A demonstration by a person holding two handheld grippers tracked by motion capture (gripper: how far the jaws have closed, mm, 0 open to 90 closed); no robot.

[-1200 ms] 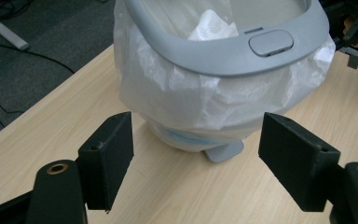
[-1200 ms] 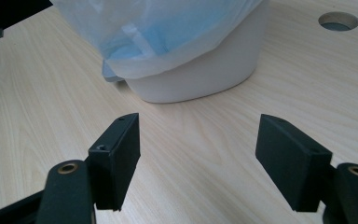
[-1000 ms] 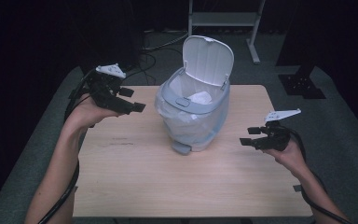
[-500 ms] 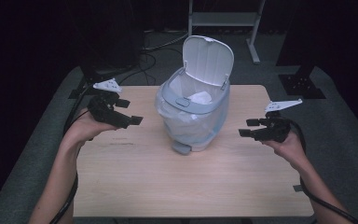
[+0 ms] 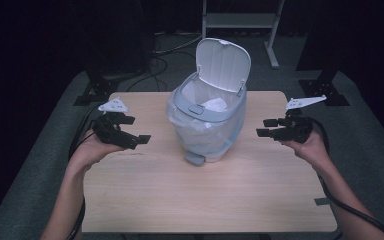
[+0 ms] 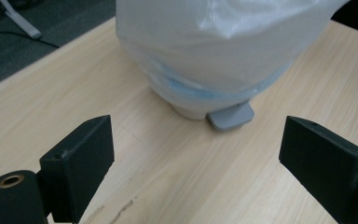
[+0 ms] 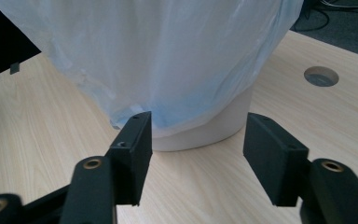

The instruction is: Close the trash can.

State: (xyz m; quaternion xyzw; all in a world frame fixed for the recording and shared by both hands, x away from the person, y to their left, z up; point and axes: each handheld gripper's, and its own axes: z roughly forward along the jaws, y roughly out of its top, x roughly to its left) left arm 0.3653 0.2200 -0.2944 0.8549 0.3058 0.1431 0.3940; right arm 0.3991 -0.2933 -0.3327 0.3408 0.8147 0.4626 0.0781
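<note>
1. The bin point(image 5: 207, 120) stands mid-table point(image 5: 180, 200) with its lid point(image 5: 223, 64) up and a plastic bag point(image 5: 202, 131) draped over its rim and sides.
2. My left gripper point(image 5: 139, 140) sits left of the bin, apart from it; its jaws have just been opening and gape wide with nothing between them.
3. My right gripper point(image 5: 262, 128) sits right of the bin, also clear of it; its jaws have just been narrowing, yet stand parted and empty.
4. I judge the bag is next. Approach from both sides, pinch loose film only, and avoid the pedal point(image 6: 230, 115) at the bin's foot.
</note>
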